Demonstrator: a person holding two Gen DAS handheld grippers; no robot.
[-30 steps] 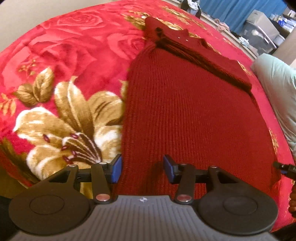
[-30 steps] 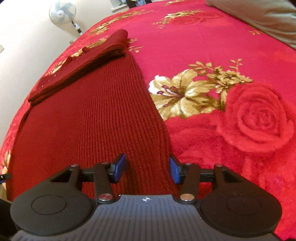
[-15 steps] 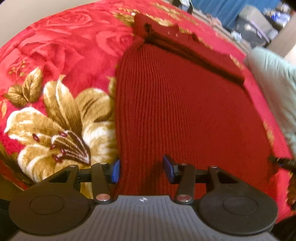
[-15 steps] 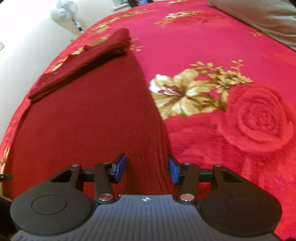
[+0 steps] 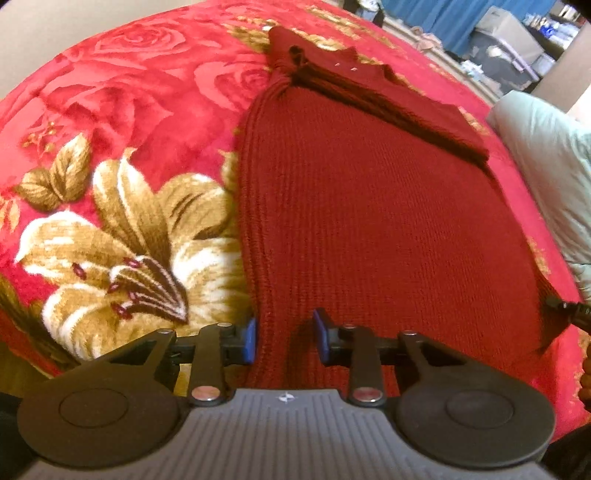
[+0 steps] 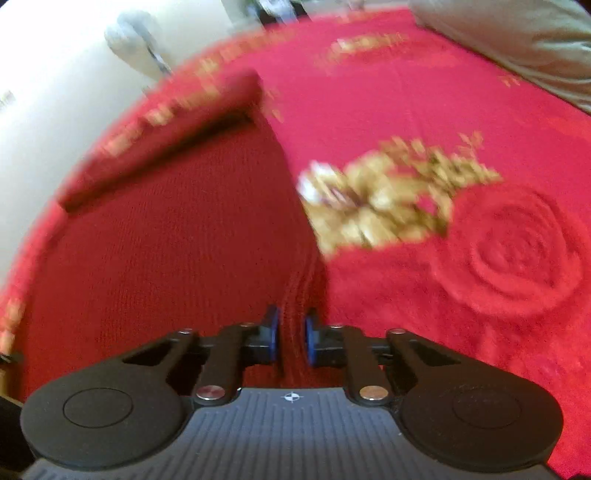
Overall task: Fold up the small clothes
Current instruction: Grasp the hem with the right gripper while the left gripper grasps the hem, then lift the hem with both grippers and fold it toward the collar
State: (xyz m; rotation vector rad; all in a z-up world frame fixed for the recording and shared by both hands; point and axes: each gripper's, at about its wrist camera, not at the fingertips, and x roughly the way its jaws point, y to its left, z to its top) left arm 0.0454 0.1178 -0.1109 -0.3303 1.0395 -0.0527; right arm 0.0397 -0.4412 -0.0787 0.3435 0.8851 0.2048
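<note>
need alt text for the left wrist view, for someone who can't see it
The left tongs stand open over the near left edge of a dark red knitted garment, which lies flat on a red blanket with gold flowers. The garment's far end is folded back on itself, and a pale pillow lies to the right.

Pretty clearly someone's bedroom at home. Everything sits on a bed covered with a plush red blanket [image 5: 110, 92] printed with roses and big gold-and-white lilies. A pale green pillow [image 5: 546, 155] lies along one side, with a grey-beige pillow [image 6: 517, 33] at the far corner in the right wrist view. Blue curtains [image 5: 436, 14] and grey plastic storage bins [image 5: 506, 40] stand in the background, plus a white standing fan [image 6: 133, 37] against a plain cream wall [image 6: 55, 74].
</note>
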